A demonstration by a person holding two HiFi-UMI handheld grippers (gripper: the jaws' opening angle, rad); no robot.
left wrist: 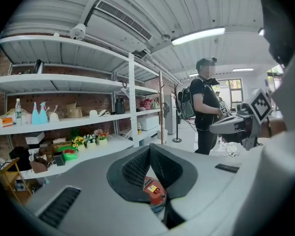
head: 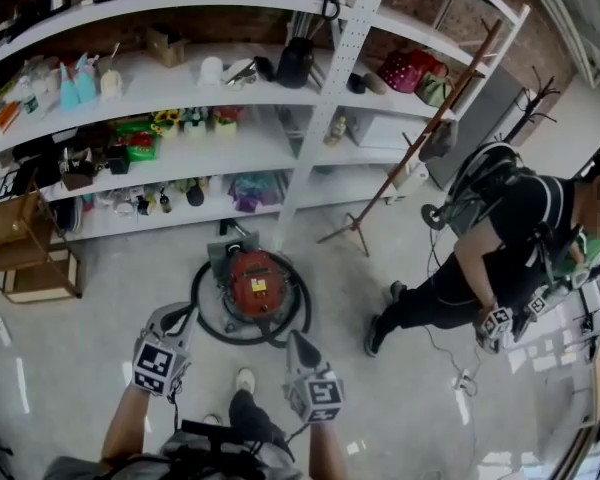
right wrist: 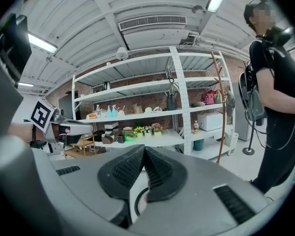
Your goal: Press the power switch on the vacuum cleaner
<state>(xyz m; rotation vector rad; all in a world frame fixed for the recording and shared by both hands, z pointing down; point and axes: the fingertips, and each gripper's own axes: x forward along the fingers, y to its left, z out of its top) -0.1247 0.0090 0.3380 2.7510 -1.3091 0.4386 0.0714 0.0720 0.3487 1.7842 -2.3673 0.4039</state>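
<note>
Vacuum cleaner untouched, press not yet made: left gripper and right gripper hover near it, both jaws together, empty.

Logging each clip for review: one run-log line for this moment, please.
left gripper: shut, empty | right gripper: shut, empty | vacuum cleaner: on floor, no contact

The vacuum cleaner sits on the floor in front of the long shelving unit, with its hose looped around it. On the near side, the left tongs hang just left of the machine and the right tongs just right, neither touching it. A wooden rack stands at the shelving's left end and a coat stand at its right. Another person stands farther right (well apart from the vacuum).
</note>
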